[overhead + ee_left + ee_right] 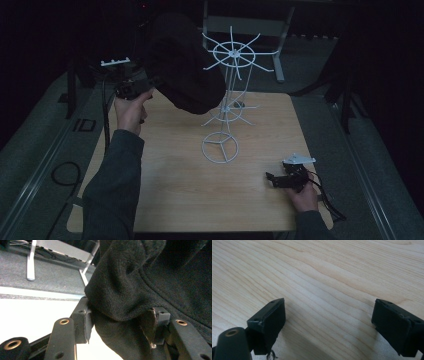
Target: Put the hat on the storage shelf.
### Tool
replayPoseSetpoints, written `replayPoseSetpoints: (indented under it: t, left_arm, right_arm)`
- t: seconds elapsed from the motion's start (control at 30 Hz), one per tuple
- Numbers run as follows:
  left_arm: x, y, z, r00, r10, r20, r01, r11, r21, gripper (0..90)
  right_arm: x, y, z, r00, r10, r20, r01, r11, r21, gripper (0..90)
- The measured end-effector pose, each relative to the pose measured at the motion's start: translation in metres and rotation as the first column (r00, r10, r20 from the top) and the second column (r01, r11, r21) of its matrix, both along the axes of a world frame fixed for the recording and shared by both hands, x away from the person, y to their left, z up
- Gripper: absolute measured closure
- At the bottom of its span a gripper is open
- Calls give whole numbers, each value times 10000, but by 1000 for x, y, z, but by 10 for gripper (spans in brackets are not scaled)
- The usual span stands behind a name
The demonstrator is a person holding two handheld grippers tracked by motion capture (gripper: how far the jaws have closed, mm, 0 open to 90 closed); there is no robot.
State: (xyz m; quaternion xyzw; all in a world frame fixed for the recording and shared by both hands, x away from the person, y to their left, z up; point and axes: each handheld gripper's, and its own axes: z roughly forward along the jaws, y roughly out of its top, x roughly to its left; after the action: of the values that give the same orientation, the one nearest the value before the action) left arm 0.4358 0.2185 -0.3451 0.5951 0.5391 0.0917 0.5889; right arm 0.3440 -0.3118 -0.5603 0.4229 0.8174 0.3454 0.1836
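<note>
We have the left claw [120, 322] released around the black fleece hat [182, 62], which hangs just right of it on the white wire rack [227, 95].

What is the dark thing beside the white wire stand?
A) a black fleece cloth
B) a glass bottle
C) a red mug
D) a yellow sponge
A: a black fleece cloth hangs at the white wire stand, its edge between the left gripper's jaws.

Dark grey-green sleeves [112, 192]; black fingers [82, 322] – brass-ringed screw holes; black cable [327, 197] – grey plate.
</note>
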Motion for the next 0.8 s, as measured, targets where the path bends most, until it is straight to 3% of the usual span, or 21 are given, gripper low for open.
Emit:
replayPoseSetpoints:
  t: [0.8]
  left_arm:
    - [4,-6,-5,10000,23,-66,-23,10000,-27,409]
  right_arm:
    - [0,0,0,10000,-18,-8,18,10000,-2,118]
